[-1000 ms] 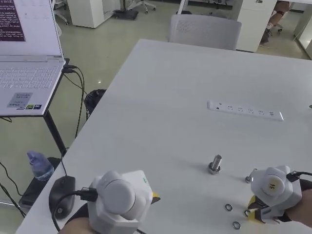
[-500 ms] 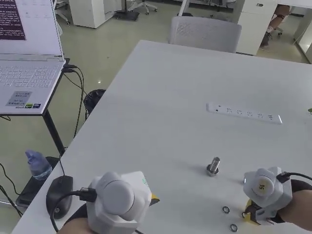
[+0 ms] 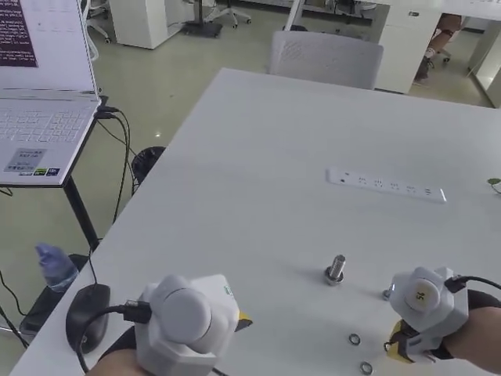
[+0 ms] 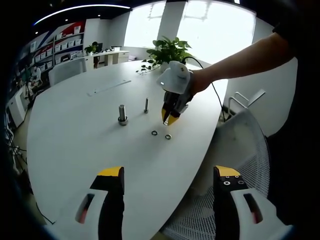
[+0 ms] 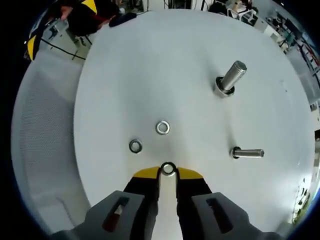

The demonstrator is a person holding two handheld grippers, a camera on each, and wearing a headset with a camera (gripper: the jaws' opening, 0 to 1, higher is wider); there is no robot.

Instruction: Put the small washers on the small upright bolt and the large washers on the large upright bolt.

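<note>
Off the left edge of the table (image 3: 258, 172), a laptop (image 3: 39, 117) sits open on a side stand. At the table's near left corner is the left gripper (image 4: 169, 172), its fingers (image 4: 111, 175) spread wide with nothing between them. Toward the near right corner the large bolt (image 3: 335, 269) stands upright on its head. A power strip (image 3: 386, 186) lies flat beyond it, toward the far edge. Closer to the near edge, two loose washers (image 3: 355, 339) lie flat, near each other but not touching. Further right stands the small bolt (image 5: 247, 153), also upright. Beside it the right gripper (image 5: 168, 172) points down at the table, its fingers closed on a washer (image 5: 168, 169) pinched between the yellow tips.
</note>
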